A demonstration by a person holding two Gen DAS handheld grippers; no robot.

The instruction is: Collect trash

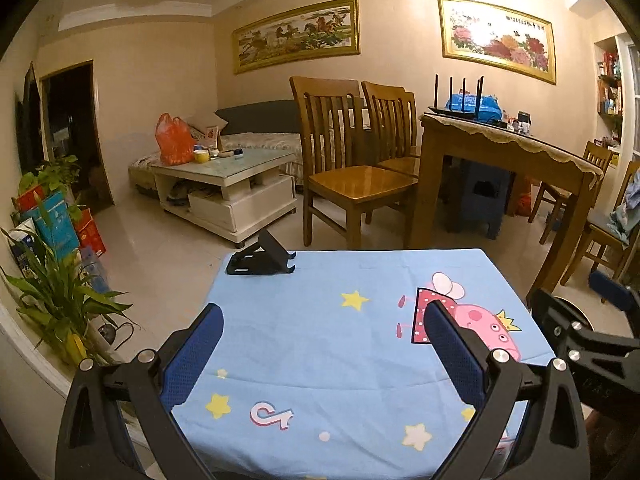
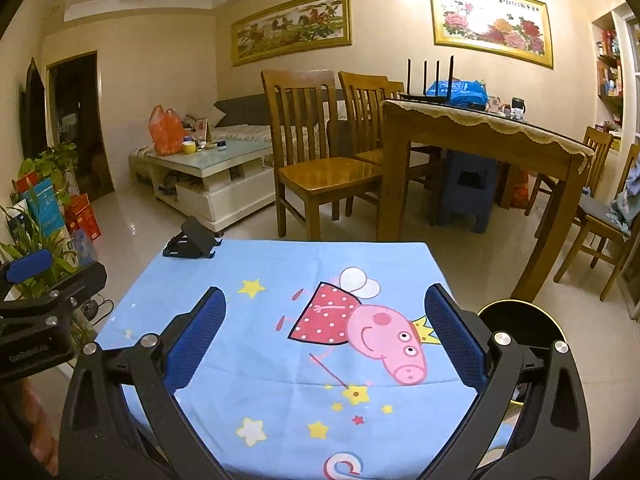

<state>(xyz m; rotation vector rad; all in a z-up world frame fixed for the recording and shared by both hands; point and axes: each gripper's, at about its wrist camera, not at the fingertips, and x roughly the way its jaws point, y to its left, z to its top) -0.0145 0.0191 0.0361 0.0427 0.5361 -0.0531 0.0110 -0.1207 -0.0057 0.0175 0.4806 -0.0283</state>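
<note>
While over blue tablecloth, both tools spread, perhaps empty.

The bench cloth was light blue, printed with yellow stars and a pink pig in a red, white-dotted dress. Both tools carried blue mesh-textured pads on black frames; the stand was black.

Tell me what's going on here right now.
A person holds two grippers over a small table covered with a blue cartoon-pig cloth. Both the left gripper and the right gripper are open and empty. On the cloth there is only a black phone stand at the far left corner; no trash shows on it.
</note>
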